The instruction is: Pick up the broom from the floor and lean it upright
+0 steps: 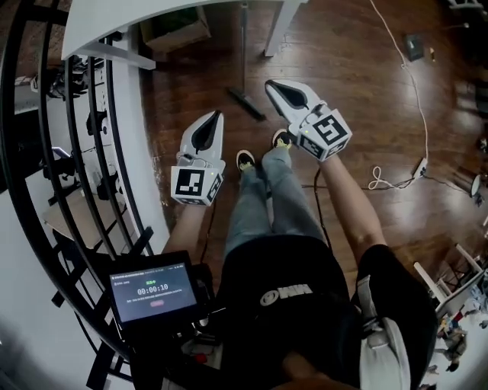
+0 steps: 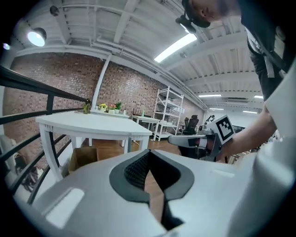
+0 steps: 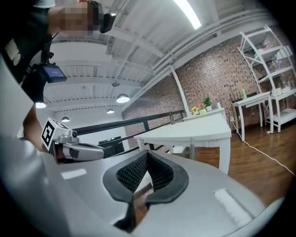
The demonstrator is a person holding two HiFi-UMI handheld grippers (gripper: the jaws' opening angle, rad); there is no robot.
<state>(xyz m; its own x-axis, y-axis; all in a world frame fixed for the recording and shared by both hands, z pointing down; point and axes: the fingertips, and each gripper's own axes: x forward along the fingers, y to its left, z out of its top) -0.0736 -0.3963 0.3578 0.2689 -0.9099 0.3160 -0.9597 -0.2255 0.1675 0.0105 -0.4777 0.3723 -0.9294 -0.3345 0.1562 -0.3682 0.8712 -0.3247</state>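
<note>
Head view: the person is standing on the wooden floor (image 1: 366, 68) and holding both grippers out ahead. The left gripper (image 1: 217, 116) is showing its jaws pressed together with nothing between them. The right gripper (image 1: 269, 84) is likewise closed and empty. The broom (image 1: 245, 103) is lying on the floor just beyond the shoes (image 1: 245, 160), its dark head nearest the feet and its handle running away beneath the white table (image 1: 137, 19). A white cable (image 1: 412, 84) is trailing across the floor at right.

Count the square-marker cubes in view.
2. One cube rides on the left tongs, at the head view's left; the other cube rides on the right tongs. None seems hidden.
</note>
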